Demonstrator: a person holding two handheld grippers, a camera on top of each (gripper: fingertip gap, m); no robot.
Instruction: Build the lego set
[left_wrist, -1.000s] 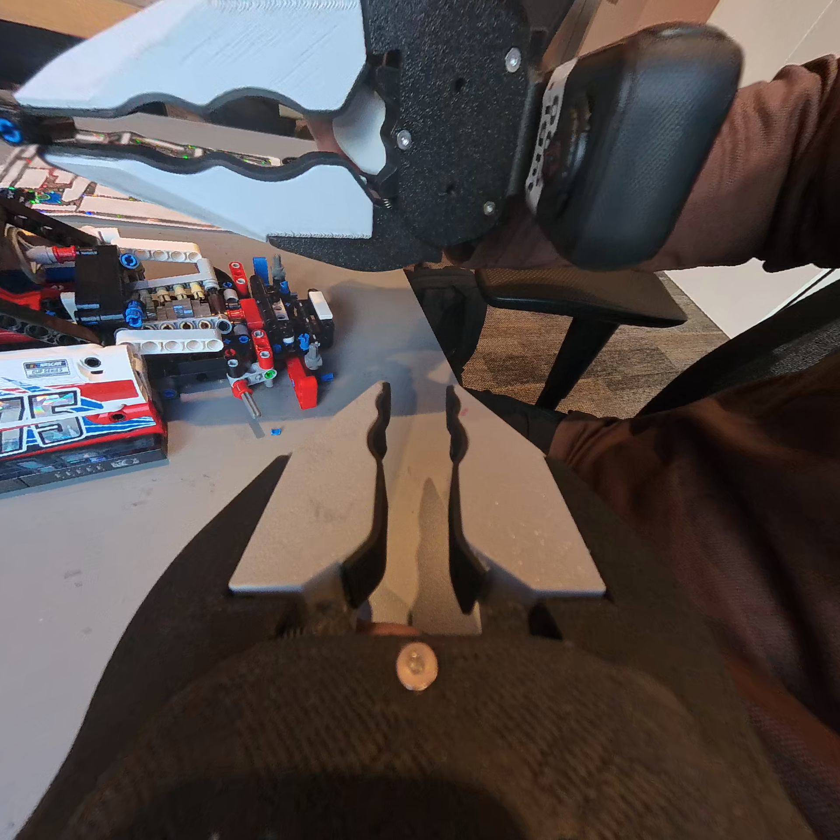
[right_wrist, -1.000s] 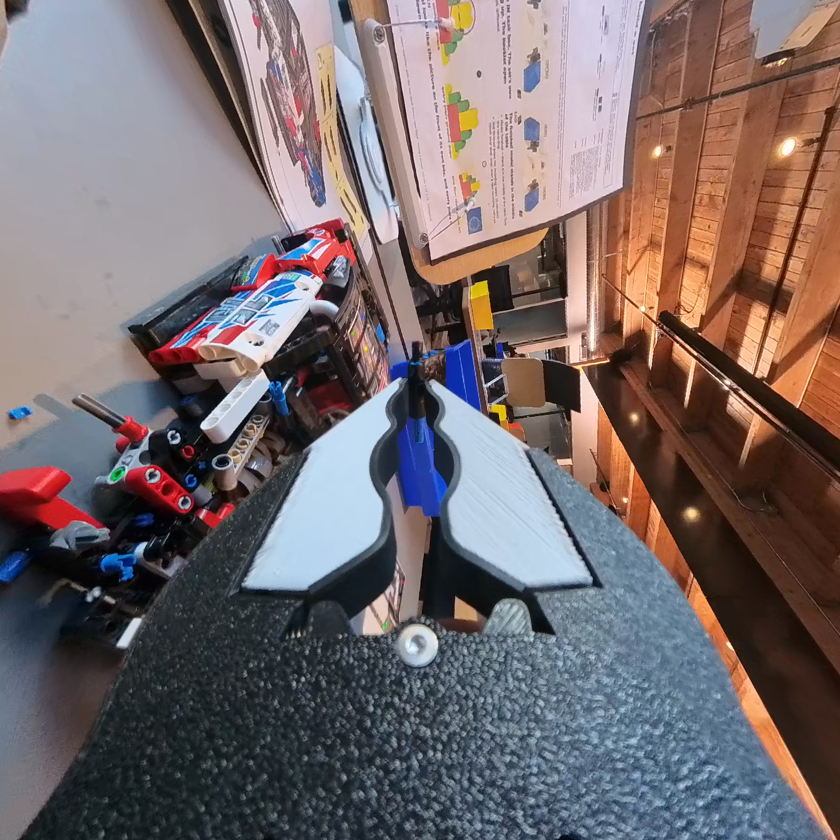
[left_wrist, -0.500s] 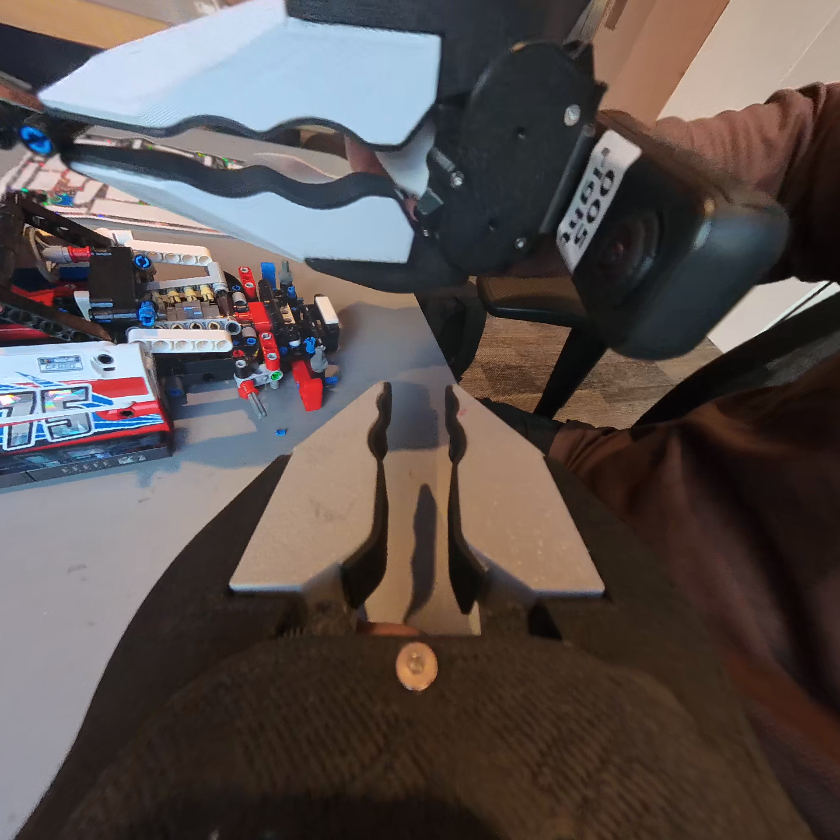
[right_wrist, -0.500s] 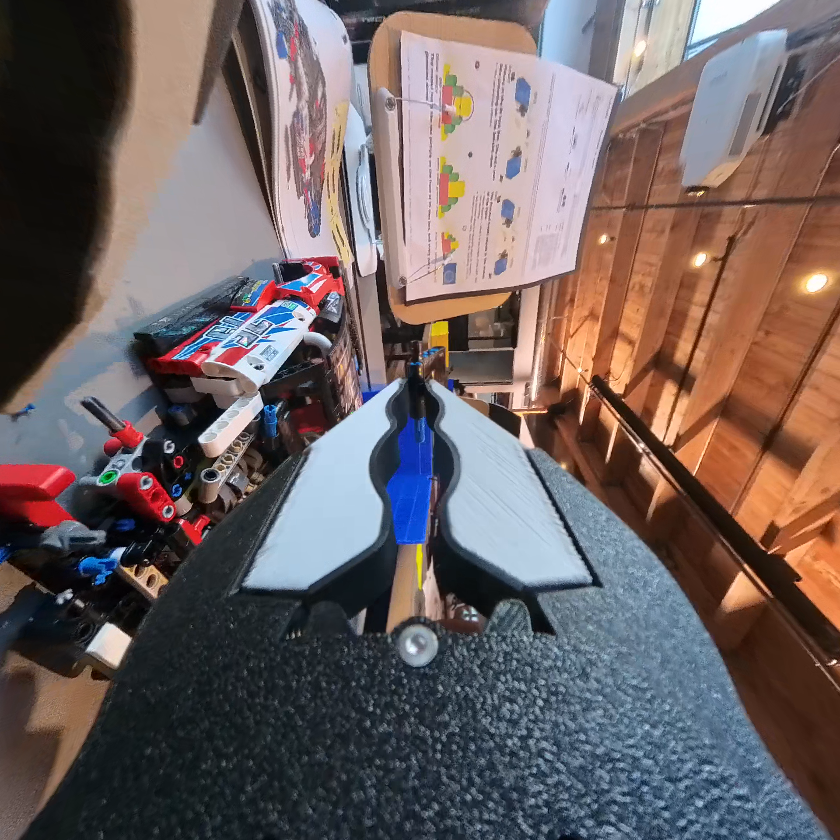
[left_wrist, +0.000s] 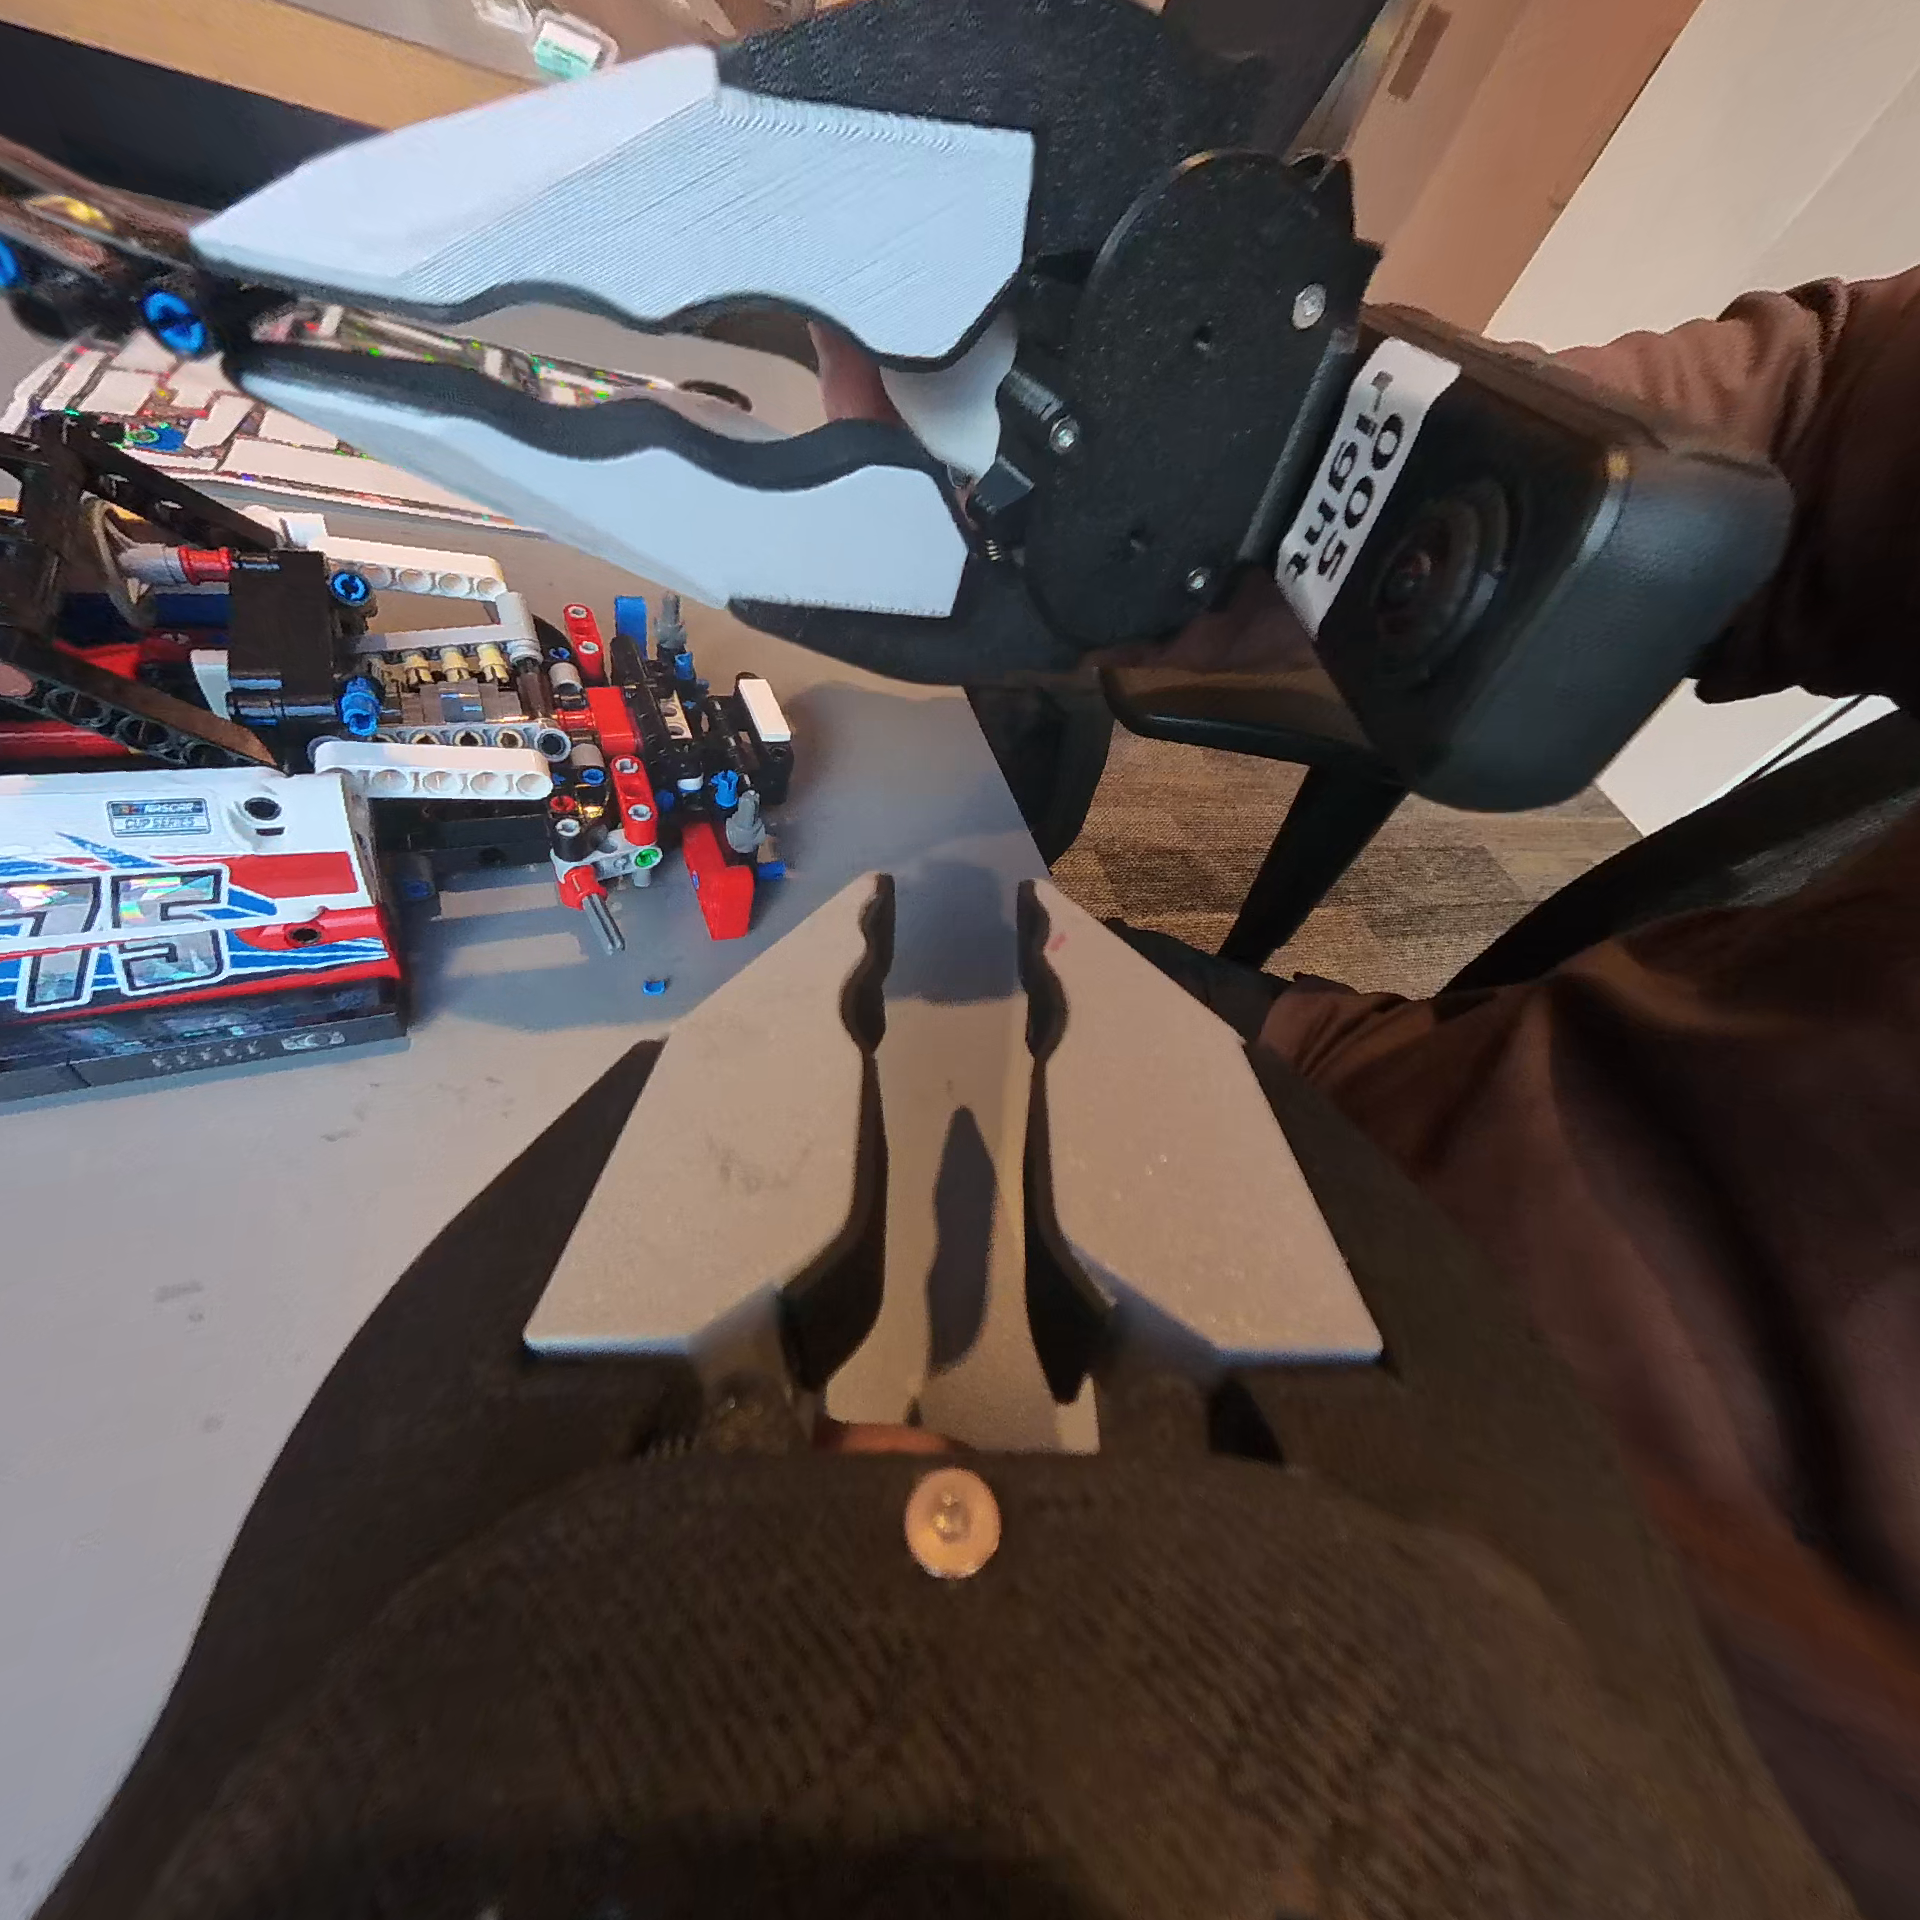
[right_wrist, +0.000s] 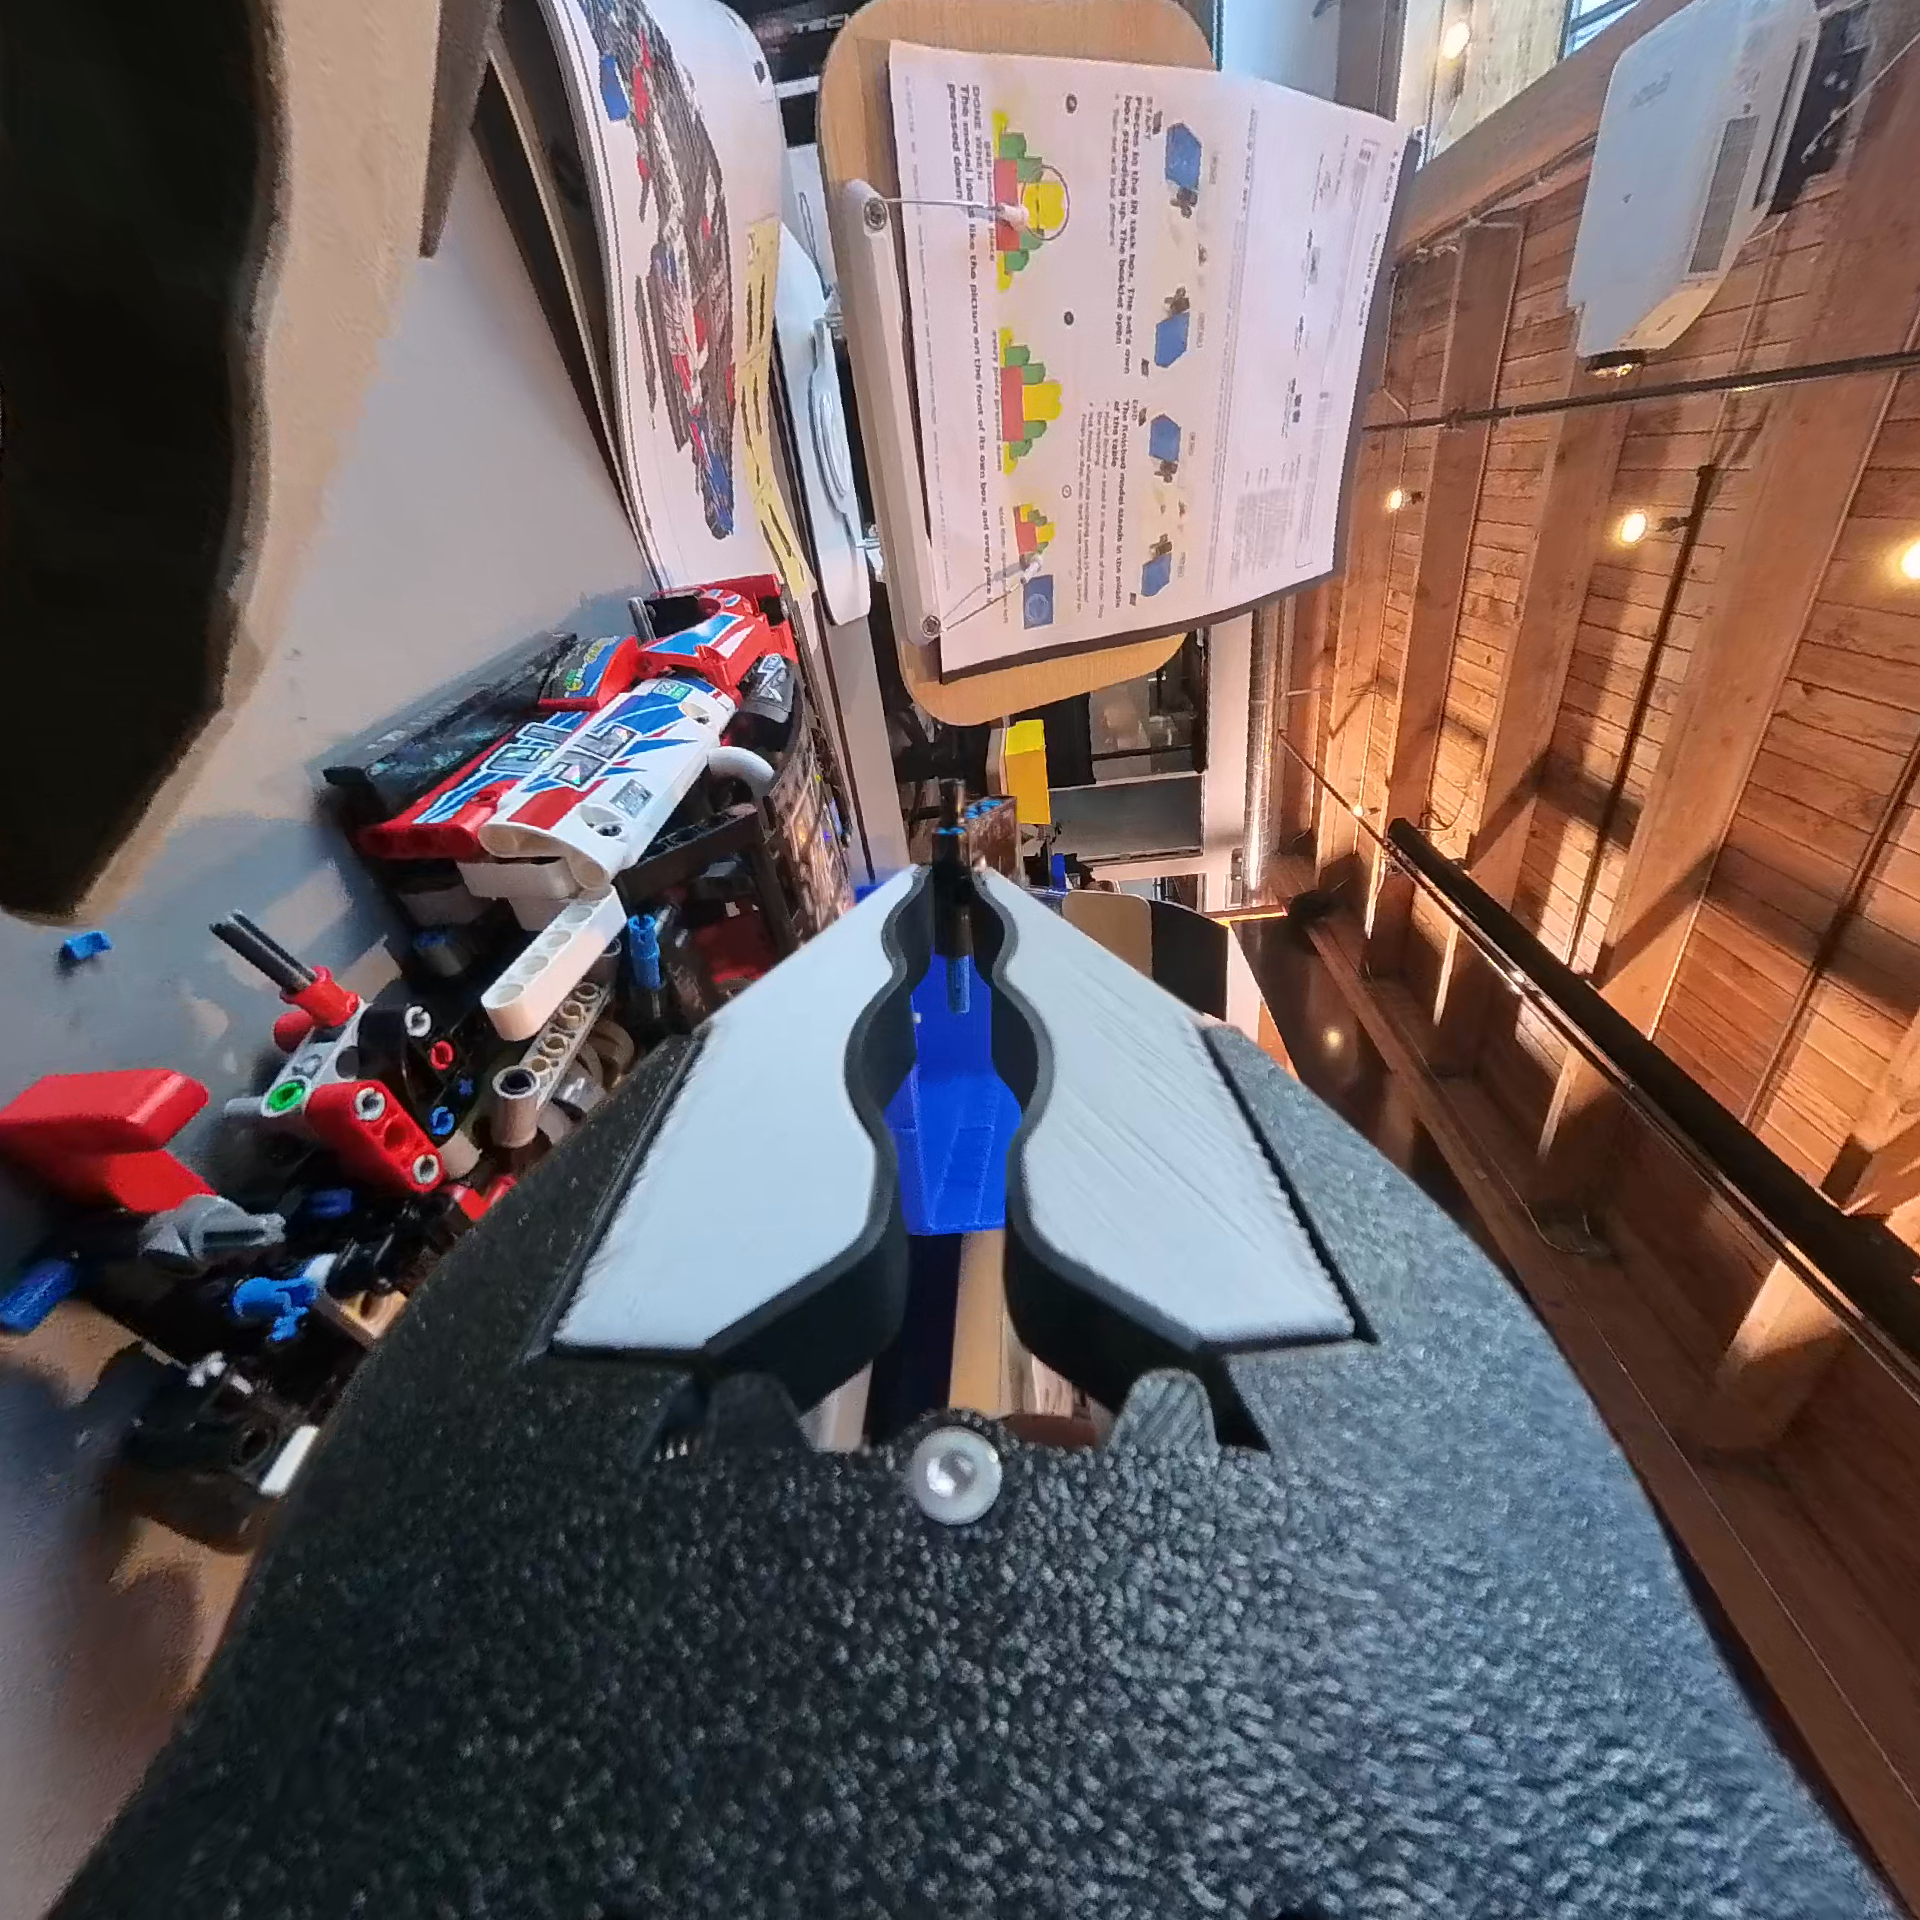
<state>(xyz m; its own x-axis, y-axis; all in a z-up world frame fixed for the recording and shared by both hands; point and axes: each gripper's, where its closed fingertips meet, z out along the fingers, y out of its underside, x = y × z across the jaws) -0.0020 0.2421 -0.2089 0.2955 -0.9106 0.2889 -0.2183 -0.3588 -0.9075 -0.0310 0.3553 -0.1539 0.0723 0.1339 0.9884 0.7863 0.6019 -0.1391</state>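
The half-built race car lies on the grey table, ahead and left of my left gripper, whose jaws stand apart on nothing. Up and left of them my right gripper pinches a thin black beam with blue pins — matte plastic, glossy stickers. I judge the beam must meet the frame squarely, pins lined with holes. A tiny blue pin sits loose just left of the jaws.

Grey fingers, black-edged — textured black body; brown sleeve.
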